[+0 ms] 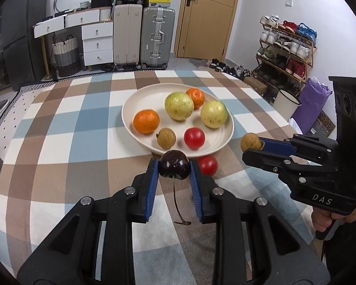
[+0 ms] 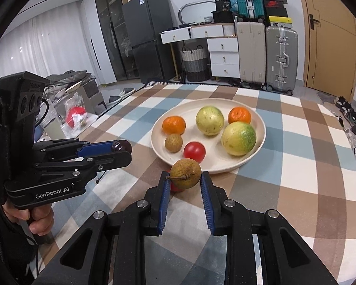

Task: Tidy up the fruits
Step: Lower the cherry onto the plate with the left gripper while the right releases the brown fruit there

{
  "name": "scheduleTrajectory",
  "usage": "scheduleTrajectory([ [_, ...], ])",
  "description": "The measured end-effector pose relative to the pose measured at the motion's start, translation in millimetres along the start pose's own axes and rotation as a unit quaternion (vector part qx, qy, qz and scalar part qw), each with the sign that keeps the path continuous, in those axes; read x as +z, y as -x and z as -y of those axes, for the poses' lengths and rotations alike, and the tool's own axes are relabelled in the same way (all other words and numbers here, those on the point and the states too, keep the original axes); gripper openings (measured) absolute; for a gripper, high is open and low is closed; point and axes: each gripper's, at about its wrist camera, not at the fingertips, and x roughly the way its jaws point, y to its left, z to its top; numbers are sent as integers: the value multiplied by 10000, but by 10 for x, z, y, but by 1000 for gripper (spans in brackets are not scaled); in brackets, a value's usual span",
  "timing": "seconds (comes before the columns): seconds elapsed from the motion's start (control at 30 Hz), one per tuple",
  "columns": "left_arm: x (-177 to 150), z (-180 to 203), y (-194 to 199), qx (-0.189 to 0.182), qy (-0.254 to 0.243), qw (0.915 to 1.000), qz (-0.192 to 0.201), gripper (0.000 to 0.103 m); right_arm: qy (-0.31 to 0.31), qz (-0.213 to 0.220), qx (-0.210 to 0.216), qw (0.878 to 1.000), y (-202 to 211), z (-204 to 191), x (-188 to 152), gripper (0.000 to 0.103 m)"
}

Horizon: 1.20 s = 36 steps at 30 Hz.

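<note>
My left gripper (image 1: pixel 174 167) is shut on a dark cherry (image 1: pixel 174 165) with a long stem, held just in front of the cream plate (image 1: pixel 140 92). My right gripper (image 2: pixel 184 178) is shut on a brown longan (image 2: pixel 185 173), near the plate's (image 2: pixel 258 118) front rim. The plate holds two oranges (image 1: pixel 146 121), two yellow-green guavas (image 1: pixel 178 106), a longan (image 1: pixel 166 138) and a red tomato (image 1: pixel 194 138). Another red tomato (image 1: pixel 208 165) lies on the cloth beside the plate. The right gripper shows in the left wrist view (image 1: pixel 251 146); the left one in the right wrist view (image 2: pixel 123 149).
The table (image 1: pixel 59 130) has a checked cloth of brown, blue and white. Beyond it stand suitcases (image 1: pixel 157 36), white drawers (image 1: pixel 97 44), a door, a shoe rack (image 1: pixel 287 47) and a white bin (image 1: pixel 286 103) at the right.
</note>
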Motion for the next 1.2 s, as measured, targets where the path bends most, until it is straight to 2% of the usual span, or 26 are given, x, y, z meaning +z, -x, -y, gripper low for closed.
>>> scheduleTrajectory([
  [0.53, 491, 112, 25, 3, -184, 9990, 405, 24, 26, 76, -213, 9997, 132, 116, 312, 26],
  [0.97, 663, 151, -89, -8, -280, 9986, 447, 24, -28, 40, -206, 9998, -3, 228, 493, 26],
  [1.2, 770, 94, -348, 33, -302, 9990, 324, 24, -98, -50, -169, 9998, -157, 307, 559, 26],
])
